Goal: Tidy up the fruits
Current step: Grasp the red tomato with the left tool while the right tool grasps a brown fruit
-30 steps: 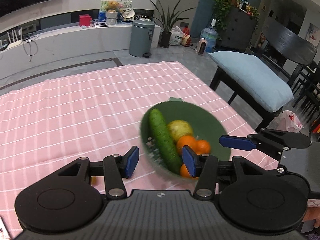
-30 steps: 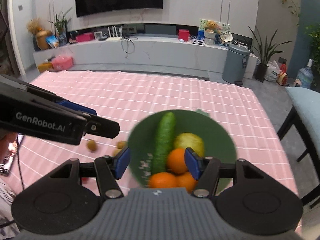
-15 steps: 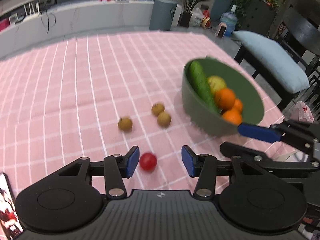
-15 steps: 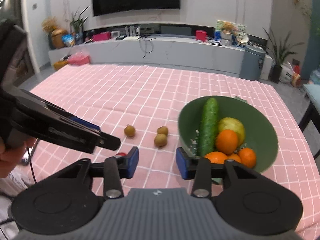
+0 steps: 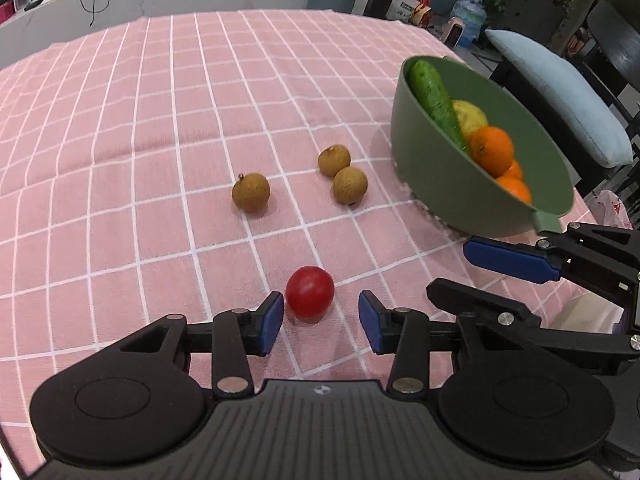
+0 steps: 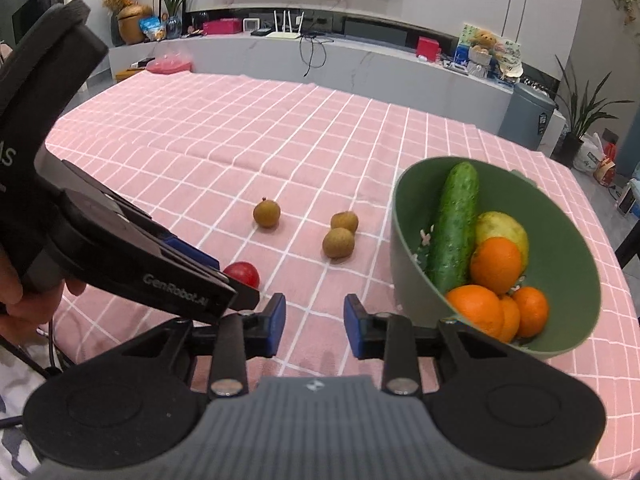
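Pink checked tablecloth (image 5: 168, 92), soft napped fabric with white grid lines, covered the whole table. "GenRobot.AI" was printed in pale letters on the left gripper's black body, readable in the right wrist view; other lettering at that frame's left edge was cut off, can't read it.

Green bowl (image 6: 576, 256), smooth matte, round with a small tab on the rim, sat on the cloth's right side. Inside: one long bumpy cucumber (image 6: 454, 232) leaning against the wall, a yellow-green fruit (image 6: 506, 228), possibly a pear or lemon, mostly hidden, and several oranges (image 6: 496, 266) piled at the near side.

Three small brown round fruits with rough skin lay on the cloth left of the bowl: a touching pair (image 5: 343, 173) and a single one (image 5: 251, 192) apart to the left, stem nub up.

Red glossy tomato (image 5: 310, 291) sat on the cloth nearest the tools.

Left gripper (image 5: 321, 321): blue pads spread, nothing held, tomato just ahead of the gap and closer to the left pad, no contact visible.

Right gripper (image 6: 314, 326): pads spread too, nothing between them, bare cloth ahead, bowl just to its right.
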{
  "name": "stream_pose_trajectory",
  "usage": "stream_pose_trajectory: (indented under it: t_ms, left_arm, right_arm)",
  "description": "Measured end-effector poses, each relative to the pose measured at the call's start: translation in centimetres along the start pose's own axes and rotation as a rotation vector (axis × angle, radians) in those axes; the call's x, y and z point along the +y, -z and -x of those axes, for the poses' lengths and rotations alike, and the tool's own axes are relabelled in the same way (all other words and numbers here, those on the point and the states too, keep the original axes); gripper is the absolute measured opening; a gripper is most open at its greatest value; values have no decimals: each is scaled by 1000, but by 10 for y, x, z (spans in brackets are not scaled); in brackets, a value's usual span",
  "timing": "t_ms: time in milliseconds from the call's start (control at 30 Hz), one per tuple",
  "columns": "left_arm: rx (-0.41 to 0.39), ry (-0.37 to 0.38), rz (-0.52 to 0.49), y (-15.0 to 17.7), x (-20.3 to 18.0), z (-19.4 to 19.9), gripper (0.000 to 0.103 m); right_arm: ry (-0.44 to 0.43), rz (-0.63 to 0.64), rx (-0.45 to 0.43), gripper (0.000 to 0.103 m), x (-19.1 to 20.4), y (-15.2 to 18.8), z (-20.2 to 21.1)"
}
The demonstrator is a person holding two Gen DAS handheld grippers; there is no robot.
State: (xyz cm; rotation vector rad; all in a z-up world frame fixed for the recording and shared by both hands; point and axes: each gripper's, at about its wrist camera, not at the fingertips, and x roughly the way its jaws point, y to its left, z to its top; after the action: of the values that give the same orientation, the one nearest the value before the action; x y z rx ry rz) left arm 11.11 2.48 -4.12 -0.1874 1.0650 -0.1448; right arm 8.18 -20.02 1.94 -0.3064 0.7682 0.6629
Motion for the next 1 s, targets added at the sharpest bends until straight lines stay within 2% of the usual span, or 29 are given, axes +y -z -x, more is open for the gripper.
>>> stream_pose_trajectory:
  t_ms: [233, 433, 700, 767, 1000]
  left_arm:
    - [-3, -17, -4, -3, 2, -7, 32]
    - [-61, -16, 108, -5, 22, 4, 30]
    - [-181, -105, 203, -11, 48, 18, 30]
    - [-190, -106, 219, -13, 52, 18, 30]
    - [-188, -86, 238, -15, 62, 14, 30]
  right_arm:
    - [-1, -30, 9, 28, -2, -4, -13]
    - [33, -28, -16, 28, 6, -15, -23]
    - [210, -15, -34, 28, 31, -34, -56]
    - [252, 11, -27, 28, 36, -36, -65]
    - [309, 74, 5, 28, 43, -40, -91]
